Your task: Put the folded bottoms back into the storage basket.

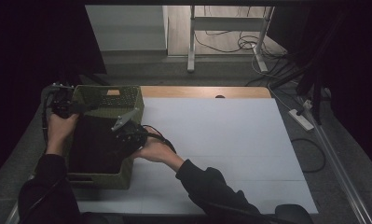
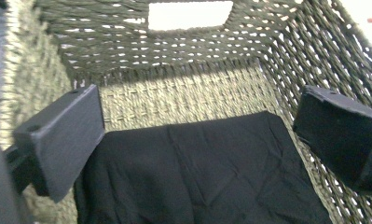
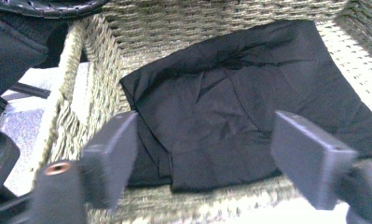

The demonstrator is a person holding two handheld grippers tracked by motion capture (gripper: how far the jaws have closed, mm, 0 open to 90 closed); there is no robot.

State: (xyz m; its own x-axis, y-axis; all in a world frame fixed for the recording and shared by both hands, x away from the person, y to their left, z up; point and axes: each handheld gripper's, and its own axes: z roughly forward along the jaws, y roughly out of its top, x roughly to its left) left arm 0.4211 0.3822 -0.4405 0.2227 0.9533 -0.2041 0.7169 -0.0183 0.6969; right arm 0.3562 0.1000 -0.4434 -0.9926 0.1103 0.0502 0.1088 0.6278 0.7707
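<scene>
1. Sitting at the left end of the white table (image 1: 230,140), a green woven basket (image 1: 123,100) holds a folded black cloth (image 1: 95,144) flat on its bottom.
2. Over the basket's far left corner, the left gripper (image 1: 83,108) hangs with its jaws spread wide and nothing between them; the left gripper view shows the cloth (image 2: 197,172) below and the handle slot (image 2: 189,14) in the far wall.
3. Above the basket's right wall, the right gripper (image 1: 117,136) points down inside, jaws wide apart and empty.
4. From the right gripper view, the cloth (image 3: 230,112) lies creased, covering most of the floor, clear of both jaws.
</scene>
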